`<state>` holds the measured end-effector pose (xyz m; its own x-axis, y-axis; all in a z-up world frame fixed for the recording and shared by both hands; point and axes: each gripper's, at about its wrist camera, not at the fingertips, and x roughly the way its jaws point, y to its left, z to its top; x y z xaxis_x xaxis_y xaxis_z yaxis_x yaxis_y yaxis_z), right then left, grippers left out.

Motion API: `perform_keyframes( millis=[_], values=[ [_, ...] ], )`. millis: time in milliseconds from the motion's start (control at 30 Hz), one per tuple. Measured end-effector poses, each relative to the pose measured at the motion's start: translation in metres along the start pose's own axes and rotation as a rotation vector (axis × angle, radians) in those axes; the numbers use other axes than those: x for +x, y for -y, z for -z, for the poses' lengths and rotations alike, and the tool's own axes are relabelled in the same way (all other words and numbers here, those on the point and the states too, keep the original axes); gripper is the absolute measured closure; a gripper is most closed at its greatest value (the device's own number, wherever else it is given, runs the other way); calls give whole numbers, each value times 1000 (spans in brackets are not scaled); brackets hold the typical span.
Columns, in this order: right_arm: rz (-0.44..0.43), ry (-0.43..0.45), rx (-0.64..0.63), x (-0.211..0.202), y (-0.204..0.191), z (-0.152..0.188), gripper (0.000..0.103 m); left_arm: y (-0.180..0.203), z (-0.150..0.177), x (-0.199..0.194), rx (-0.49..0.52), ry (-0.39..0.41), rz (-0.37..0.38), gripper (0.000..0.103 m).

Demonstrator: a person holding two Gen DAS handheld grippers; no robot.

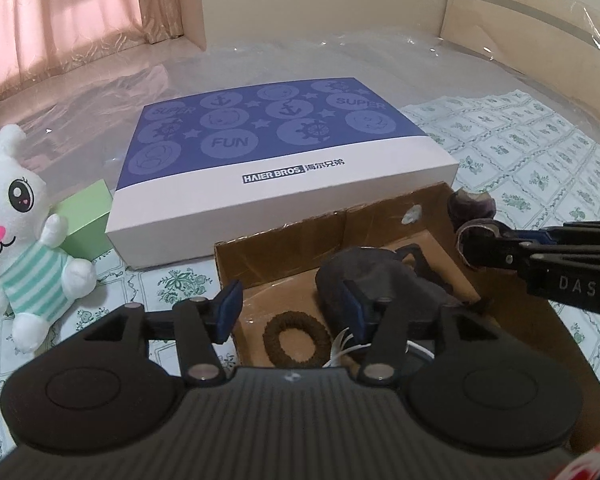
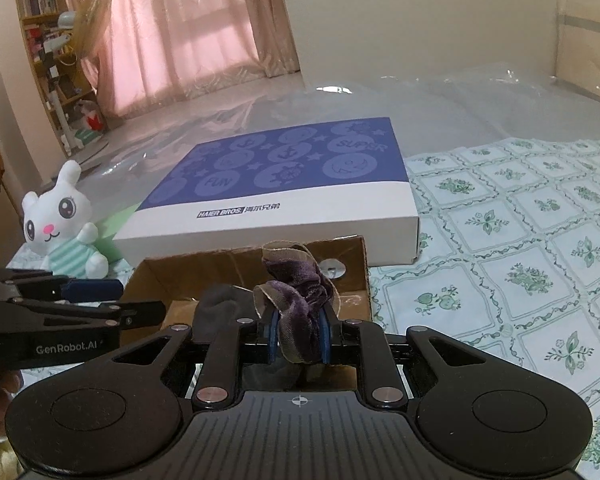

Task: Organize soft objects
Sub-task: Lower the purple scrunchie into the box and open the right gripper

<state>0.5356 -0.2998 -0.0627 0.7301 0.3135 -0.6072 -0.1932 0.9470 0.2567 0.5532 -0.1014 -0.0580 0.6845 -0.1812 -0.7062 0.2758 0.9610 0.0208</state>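
Below the left gripper [image 1: 292, 312], jaws standing apart with nothing pinched, a carton [image 1: 384, 216] is holding a brown hair ring [image 1: 296, 340] and a dark grey cloth [image 1: 384, 276] beside the right-hand pad. Right gripper [image 2: 299, 338] is clamping a scrunchie [image 2: 300, 288], purple velvet with tan edging, crumpled, hanging over the carton. Bunny [image 1: 24, 224] is sitting left of it.
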Motion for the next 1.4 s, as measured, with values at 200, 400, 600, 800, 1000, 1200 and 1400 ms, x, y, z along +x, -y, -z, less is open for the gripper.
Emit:
perform_keyframes(
  millis=[200,400,600,800,1000,1200,1400],
  values=[
    [-6,39,3,0,-2,-4,58,1,0,-5,3,5,13,51],
    [-2,88,0,-12,-4,-3,39,1,2,-11,2,4,18,51],
    [-18,70,-6,-27,-5,4,38,4,7,-21,9,-5,35,51],
    [-32,58,-6,-47,-8,10,38,10,10,-38,13,-3,59,48],
    [-49,70,36,-77,-8,16,37,15,14,-64,4,1,74,43],
    [-58,76,64,-115,-13,27,37,25,23,-103,14,24,82,42],
    [-60,92,81,-158,-23,42,37,33,37,-153,-15,57,113,41]
  ],
)
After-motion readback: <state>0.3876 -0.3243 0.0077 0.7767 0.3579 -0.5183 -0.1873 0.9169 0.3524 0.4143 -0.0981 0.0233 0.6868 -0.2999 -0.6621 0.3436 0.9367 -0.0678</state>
